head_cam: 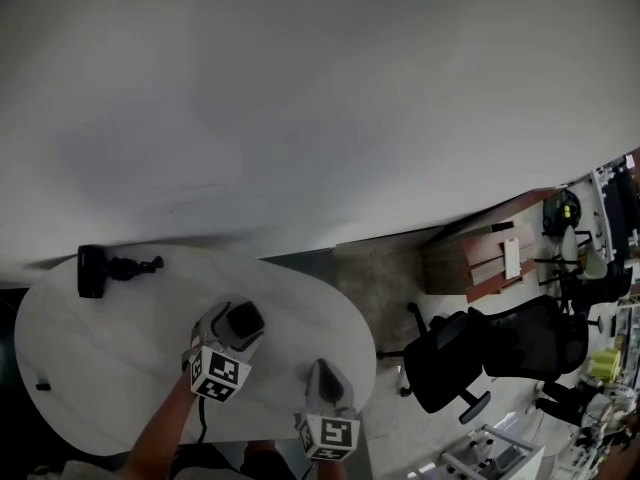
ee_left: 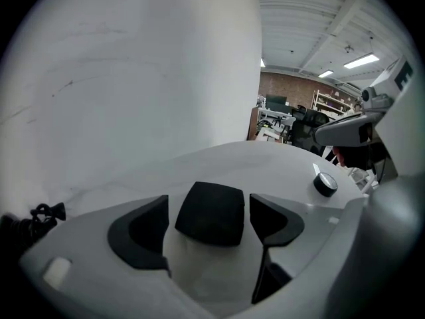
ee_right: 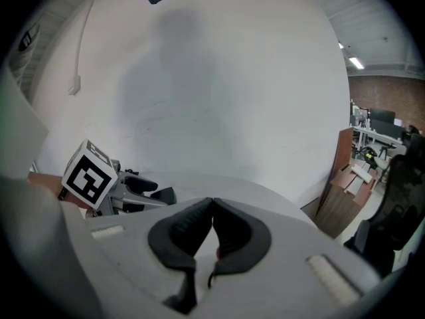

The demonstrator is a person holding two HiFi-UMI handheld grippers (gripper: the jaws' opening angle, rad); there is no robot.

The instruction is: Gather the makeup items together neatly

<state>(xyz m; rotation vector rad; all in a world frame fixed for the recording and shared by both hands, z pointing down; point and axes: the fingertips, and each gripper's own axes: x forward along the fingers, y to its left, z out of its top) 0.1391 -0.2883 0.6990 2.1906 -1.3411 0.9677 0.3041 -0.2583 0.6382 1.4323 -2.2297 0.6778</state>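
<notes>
**Risk: compact may skid on closing**

Left gripper [ee_left: 209,210] is released, its jaws wide around the black rounded-square compact [ee_left: 214,219] on the white oval table [ee_left: 232,159]. An off-centre closure could push it away. Right gripper [ee_right: 212,226] is clenched and empty. The small black round pot [ee_left: 325,183] lies far right.

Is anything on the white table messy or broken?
Nothing looks spilled or broken. The things are just scattered: a black square case and a small round black pot sit apart, and a black gadget on little legs is off by the edge of the table.
</notes>
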